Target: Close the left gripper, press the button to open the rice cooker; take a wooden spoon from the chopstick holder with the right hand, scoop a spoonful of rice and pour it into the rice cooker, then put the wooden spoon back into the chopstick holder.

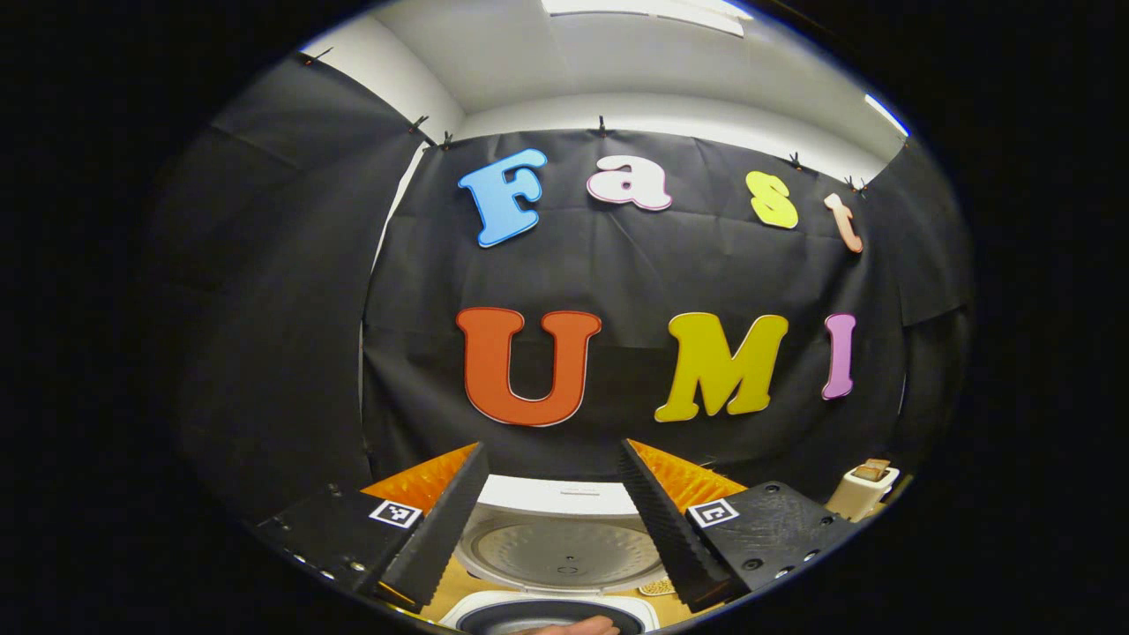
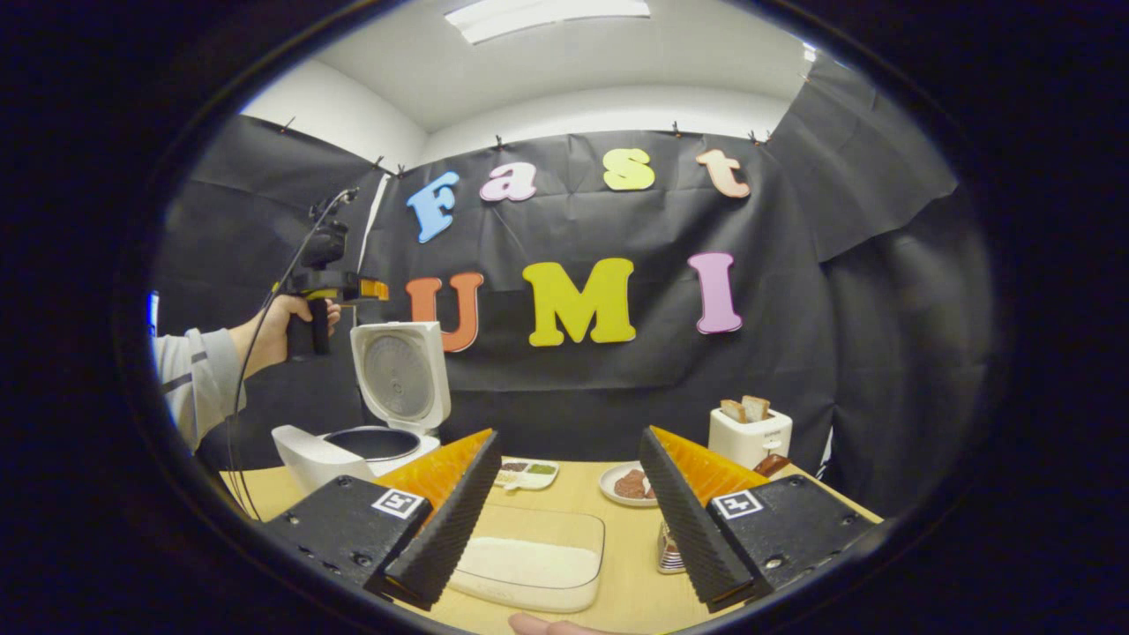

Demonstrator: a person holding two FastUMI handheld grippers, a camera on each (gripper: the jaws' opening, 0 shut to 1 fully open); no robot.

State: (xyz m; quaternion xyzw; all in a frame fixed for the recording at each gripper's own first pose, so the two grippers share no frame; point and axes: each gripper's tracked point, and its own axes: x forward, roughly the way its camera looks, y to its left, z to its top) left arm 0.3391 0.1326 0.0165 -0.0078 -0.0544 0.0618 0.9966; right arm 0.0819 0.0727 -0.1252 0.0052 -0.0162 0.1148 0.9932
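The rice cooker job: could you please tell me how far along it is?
Done: the white rice cooker stands open, its round lid upright. In hand: nothing; the right tool is open and empty above the clear tray of white rice. Left: fetching the spoon, scooping, pouring, returning it.

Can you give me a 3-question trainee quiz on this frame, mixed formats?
1. True or false: the rice cooker lid is closed.
2. Multiple choice: what lies on the table between the right gripper fingers?
A. a toaster
B. a clear tray of rice
C. a kettle
3. Fill in: the left gripper, seen in the right gripper view, is held ____ the cooker.

Key
1. False: the lid stands upright, and the pot is exposed.
2. B. The toaster sits farther back on the right.
3. Above. A hand holds it over the open lid, apart from it.
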